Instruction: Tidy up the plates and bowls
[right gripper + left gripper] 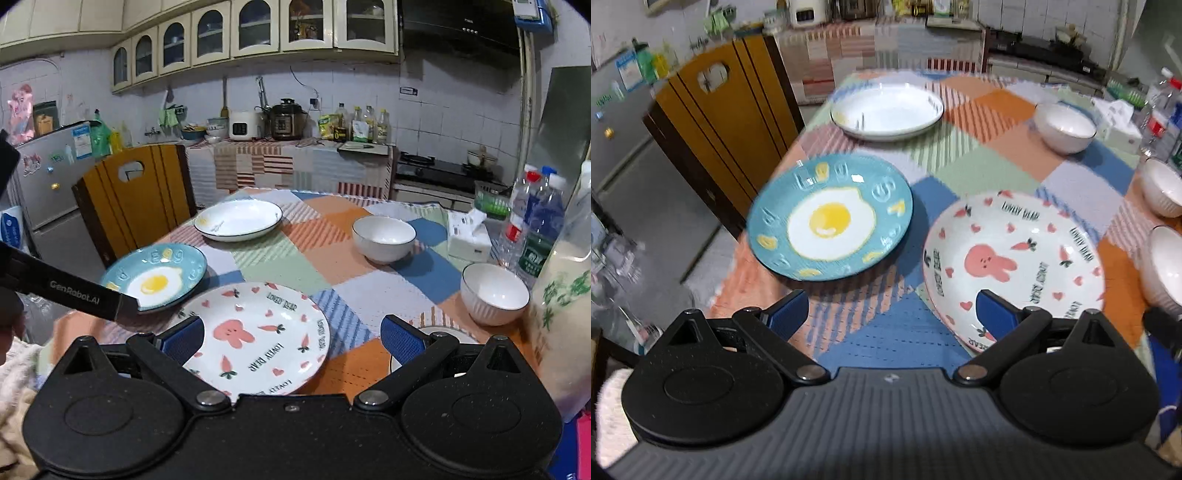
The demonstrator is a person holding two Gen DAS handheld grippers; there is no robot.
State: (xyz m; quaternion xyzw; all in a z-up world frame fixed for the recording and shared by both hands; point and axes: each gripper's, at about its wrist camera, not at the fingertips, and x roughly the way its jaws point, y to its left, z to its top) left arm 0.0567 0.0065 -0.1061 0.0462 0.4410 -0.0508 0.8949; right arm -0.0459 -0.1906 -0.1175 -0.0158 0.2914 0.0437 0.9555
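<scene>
Both our grippers, left (892, 314) & right (291, 338), gape wide, holding nothing. Round white ceramic bunny-print plate (255, 336) lies right under right gripper, so that arm's nearer vs. left.

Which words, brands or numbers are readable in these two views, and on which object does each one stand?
"LOVELY BEAR": repeated around the rim of the rabbit plate, also seen in the left wrist view.
"GenRobot.AI": on the black bar of the left tongs reaching in from the left.
Green characters on the large white bag: too cut off to read.
Bottle labels, fridge stickers and counter packets: too small or blurred.
</scene>
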